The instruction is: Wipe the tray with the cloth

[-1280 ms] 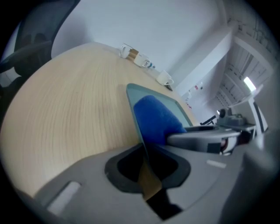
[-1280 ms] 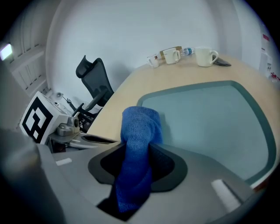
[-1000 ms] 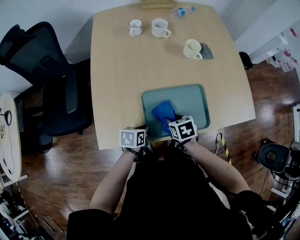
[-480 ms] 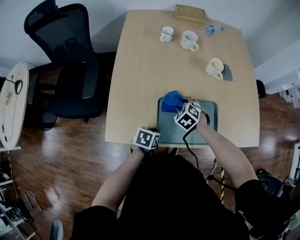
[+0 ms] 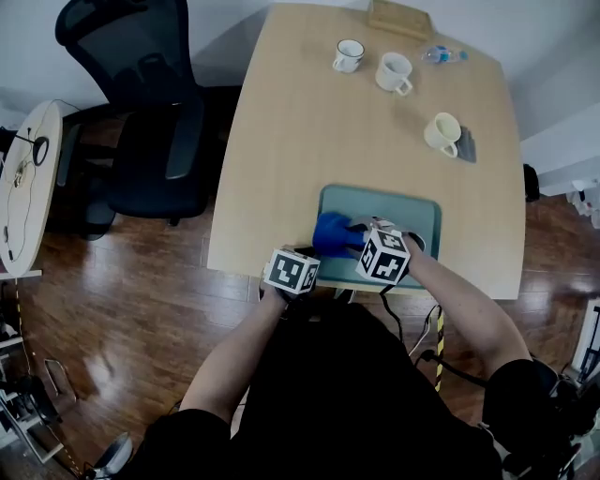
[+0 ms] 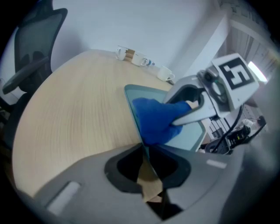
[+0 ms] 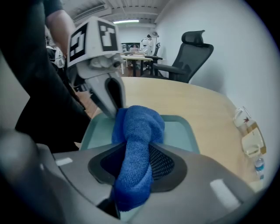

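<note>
A teal tray [image 5: 412, 214] lies at the near edge of a light wooden table [image 5: 300, 131]. My right gripper [image 5: 352, 236] is shut on a blue cloth [image 5: 332, 232], which rests on the tray's left part. In the right gripper view the cloth [image 7: 136, 131] bulges out between the jaws over the tray [image 7: 177, 131]. My left gripper [image 5: 307, 257] is shut on the tray's near-left rim. The left gripper view shows that thin rim [image 6: 136, 122] running between the jaws, with the cloth [image 6: 153, 117] and the right gripper [image 6: 181, 114] just beyond.
Three mugs [image 5: 349, 54] [image 5: 395, 71] [image 5: 441, 133] stand at the table's far side with a plastic bottle [image 5: 445, 54] and a wooden box [image 5: 398, 17]. A black office chair [image 5: 141, 103] stands left of the table, and a small round table [image 5: 23, 197] further left.
The right gripper carried the cloth from the tray's near side to its far-left corner, then back toward the near left. The left gripper stayed on the tray's rim.
</note>
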Demonstrator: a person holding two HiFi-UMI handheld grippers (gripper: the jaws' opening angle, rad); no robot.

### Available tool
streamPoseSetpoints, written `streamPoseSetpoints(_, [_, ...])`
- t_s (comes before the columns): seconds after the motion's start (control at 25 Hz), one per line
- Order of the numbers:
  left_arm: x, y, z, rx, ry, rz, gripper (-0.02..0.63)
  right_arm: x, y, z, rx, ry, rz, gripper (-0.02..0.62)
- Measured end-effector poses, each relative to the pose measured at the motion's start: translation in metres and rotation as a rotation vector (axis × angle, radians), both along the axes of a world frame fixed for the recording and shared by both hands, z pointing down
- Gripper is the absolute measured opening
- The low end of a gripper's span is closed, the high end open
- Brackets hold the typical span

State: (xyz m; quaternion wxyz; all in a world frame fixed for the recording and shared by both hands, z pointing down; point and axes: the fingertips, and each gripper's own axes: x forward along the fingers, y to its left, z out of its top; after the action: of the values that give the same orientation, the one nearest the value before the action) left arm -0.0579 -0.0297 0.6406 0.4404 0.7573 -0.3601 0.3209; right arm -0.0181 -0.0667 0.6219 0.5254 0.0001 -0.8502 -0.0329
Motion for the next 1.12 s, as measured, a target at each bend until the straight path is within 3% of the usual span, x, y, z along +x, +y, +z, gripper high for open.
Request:
streamPoseSetpoints(0.24, [0.000,0.001,0.000,-0.003,-0.009,-0.014,0.049,0.020,0.074,0.000,-0.055,-0.013,-0.092,0.147])
streamPoseSetpoints(0.4, [0.000,0.001,0.002,0.003,-0.042,0.008,0.049,0.026,0.086,0.002,-0.029,-0.035,-0.133,0.144])
streamPoseSetpoints(0.56, [0.002,0.002,0.003,0.002,-0.060,0.029,0.049,0.026,0.056,0.006,-0.017,-0.015,-0.060,0.146])
streamPoseSetpoints(0.88, [0.003,0.001,0.004,0.005,-0.079,0.023,0.049,0.053,-0.076,0.006,0.082,0.068,0.130,0.146])
streamPoseSetpoints(1.12, [0.002,0.002,0.004,0.009,-0.091,0.025,0.049,0.058,-0.088,0.005,0.122,0.090,0.124,0.146])
